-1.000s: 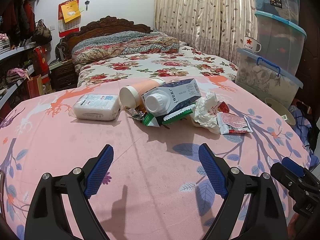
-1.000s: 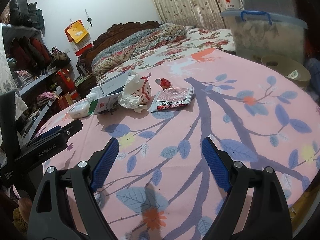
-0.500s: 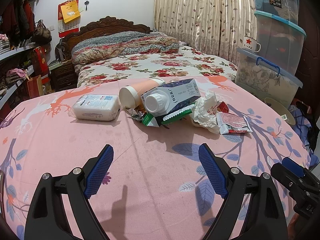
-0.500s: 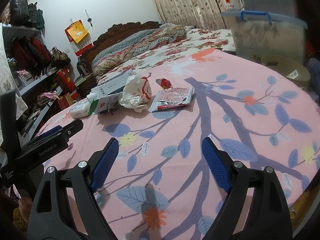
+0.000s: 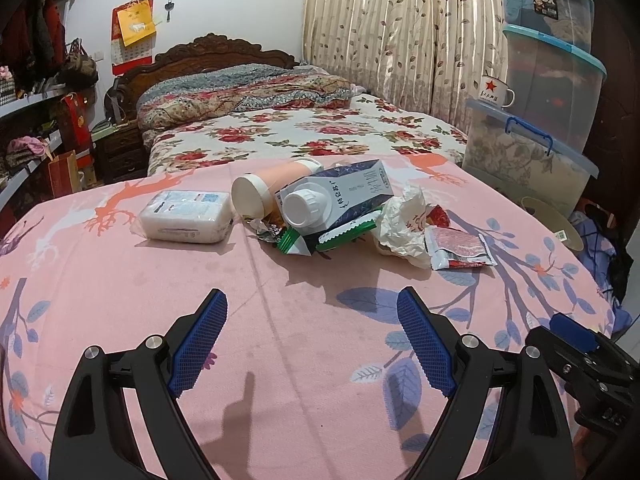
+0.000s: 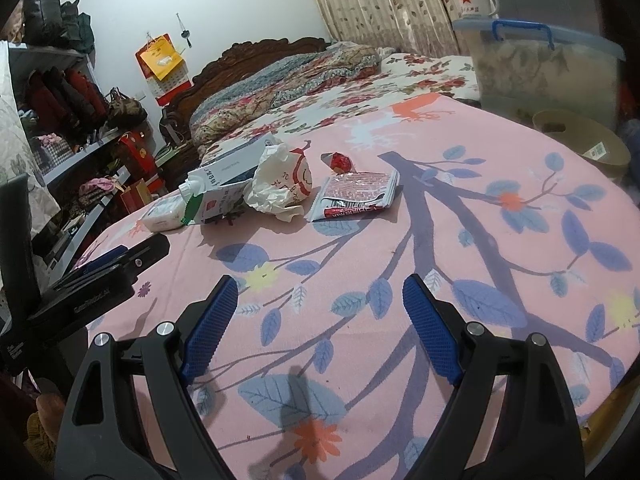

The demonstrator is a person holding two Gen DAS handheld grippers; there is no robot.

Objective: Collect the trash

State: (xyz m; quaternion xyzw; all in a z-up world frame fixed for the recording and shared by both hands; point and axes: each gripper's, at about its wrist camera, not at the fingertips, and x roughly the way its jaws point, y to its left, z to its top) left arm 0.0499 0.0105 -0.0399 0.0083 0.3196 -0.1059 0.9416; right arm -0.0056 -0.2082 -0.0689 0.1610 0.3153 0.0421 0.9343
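A heap of trash lies on the pink tablecloth [image 5: 160, 280]: a white tissue pack [image 5: 186, 216], a tipped peach cup [image 5: 264, 190], a milk carton [image 5: 340, 196] with a white cap, green wrappers [image 5: 344, 234], crumpled white paper [image 5: 404, 224] and a red-and-silver sachet [image 5: 460, 248]. In the right wrist view I see the carton [image 6: 224, 188], the paper [image 6: 282, 184], the sachet [image 6: 356, 196] and a small red wrapper [image 6: 340, 161]. My left gripper [image 5: 312, 336] is open and empty, short of the heap. My right gripper [image 6: 316, 324] is open and empty, further right.
A bed with a floral cover [image 5: 304, 132] stands behind the table. Stacked clear storage boxes [image 5: 532, 148] with a star mug [image 5: 494, 90] stand at the right. A tan bin [image 6: 584, 140] sits by the table's right edge. Shelves [image 6: 80, 148] line the left wall.
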